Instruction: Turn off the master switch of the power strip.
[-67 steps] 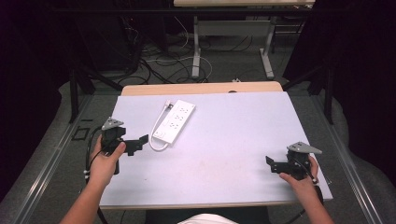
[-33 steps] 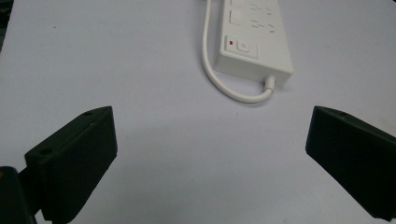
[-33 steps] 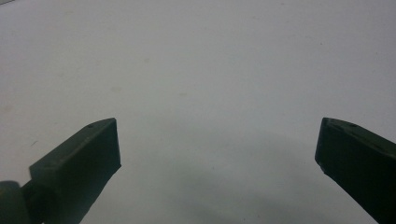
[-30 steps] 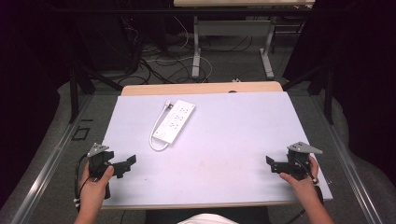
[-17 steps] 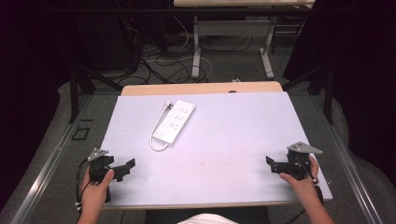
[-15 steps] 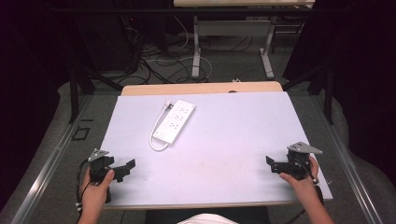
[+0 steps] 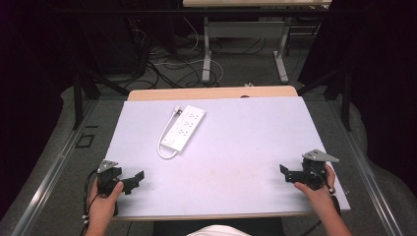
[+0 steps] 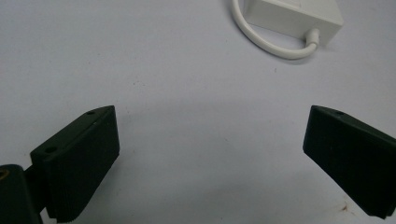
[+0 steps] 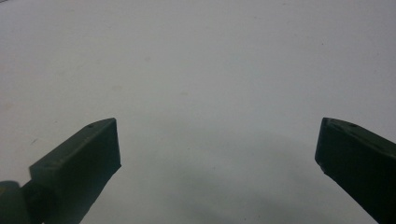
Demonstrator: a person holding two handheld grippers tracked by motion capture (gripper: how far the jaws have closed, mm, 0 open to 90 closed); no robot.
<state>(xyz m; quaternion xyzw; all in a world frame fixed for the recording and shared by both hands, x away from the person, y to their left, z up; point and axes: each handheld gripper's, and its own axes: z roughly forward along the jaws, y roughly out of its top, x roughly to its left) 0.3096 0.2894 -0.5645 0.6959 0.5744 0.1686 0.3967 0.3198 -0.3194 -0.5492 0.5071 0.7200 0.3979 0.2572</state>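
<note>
A white power strip point(image 7: 185, 127) lies on the pale table top point(image 7: 236, 147) toward the back left, its short white cord point(image 7: 166, 151) looping at the near end. In the left gripper view the strip's end point(image 8: 294, 16) and cord point(image 8: 273, 44) sit at the top. My left gripper point(image 7: 135, 179) rests at the table's front left corner, open, nothing between its jaws; it also shows as the left gripper point(image 8: 210, 158). My right gripper point(image 7: 284, 173) sits near the front right edge, open and empty, seen too as the right gripper point(image 9: 217, 161) over bare table.
A wooden strip point(image 7: 211, 93) borders the table's far edge. Beyond it are desk legs point(image 7: 206, 49) and tangled cables point(image 7: 162, 59) on the floor. Metal rails point(image 7: 54, 167) run along the left side of the table.
My left gripper has drawn back from beside the power strip's near end to the front left corner. The right gripper has stayed still.
</note>
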